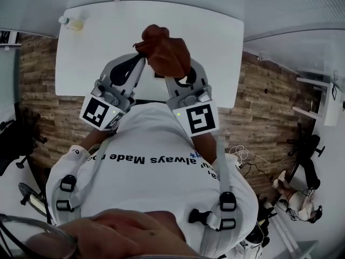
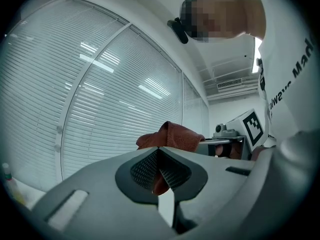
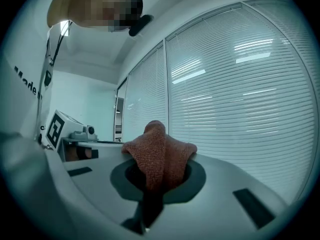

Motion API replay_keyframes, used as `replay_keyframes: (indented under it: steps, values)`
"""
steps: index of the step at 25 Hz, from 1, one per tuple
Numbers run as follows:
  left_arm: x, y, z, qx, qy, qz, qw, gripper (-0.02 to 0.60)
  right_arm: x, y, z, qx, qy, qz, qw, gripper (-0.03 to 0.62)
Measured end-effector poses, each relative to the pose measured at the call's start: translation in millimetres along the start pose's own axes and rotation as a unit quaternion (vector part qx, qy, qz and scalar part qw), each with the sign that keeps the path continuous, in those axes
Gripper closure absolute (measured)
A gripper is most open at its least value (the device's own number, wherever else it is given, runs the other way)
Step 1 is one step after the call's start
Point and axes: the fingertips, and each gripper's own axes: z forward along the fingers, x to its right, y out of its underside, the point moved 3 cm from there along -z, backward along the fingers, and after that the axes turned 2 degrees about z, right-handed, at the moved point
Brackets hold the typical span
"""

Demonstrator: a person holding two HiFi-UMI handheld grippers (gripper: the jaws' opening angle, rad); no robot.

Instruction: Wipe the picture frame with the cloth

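Note:
A rust-brown cloth (image 1: 164, 50) is bunched up in the air over the near edge of the white table (image 1: 97, 47), close to the person's chest. My left gripper (image 1: 141, 59) is shut on one side of it and my right gripper (image 1: 177, 73) on the other. In the left gripper view the jaws of the left gripper (image 2: 159, 151) meet on a fold of cloth (image 2: 172, 135). Cloth (image 3: 160, 156) drapes over the pinching right gripper (image 3: 149, 191) in the right gripper view. I cannot make out a picture frame; the cloth and grippers hide the table beneath them.
A small bottle (image 1: 73, 23) stands at the table's far left corner. Wood-look floor (image 1: 38, 69) flanks the table, with dark chairs (image 1: 307, 150) at the right and left edges. Window blinds (image 2: 100, 94) fill both gripper views.

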Motion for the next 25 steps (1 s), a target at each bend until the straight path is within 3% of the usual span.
replay_keyframes:
  steps: [6,10,14,19,25]
  values:
    - [-14.5,14.7,27.8,-0.013,0.018,-0.012,0.9997,0.578,27.4,8.5,14.5,-0.001,0.021,0.018,1.000,0.574]
    - [-8.7,29.1,66.7,-0.027,0.025,-0.012,0.9992,0.578,68.6,21.2,6.9,-0.009,0.032,0.030,0.999,0.574]
    - [-3.8,38.7,91.3,-0.042,0.016,-0.009,0.9989,0.578,101.0,29.2,0.0,-0.013,0.030,0.035,0.999,0.574]
    - [-0.1,44.9,90.5,-0.054,0.005,-0.006,0.9985,0.578,109.0,34.0,-1.8,-0.018,0.016,0.029,0.999,0.574]
    - [-23.1,104.3,99.1,-0.101,-0.009,0.019,0.9947,0.578,129.2,87.7,6.5,-0.064,0.016,0.014,0.998,0.574]
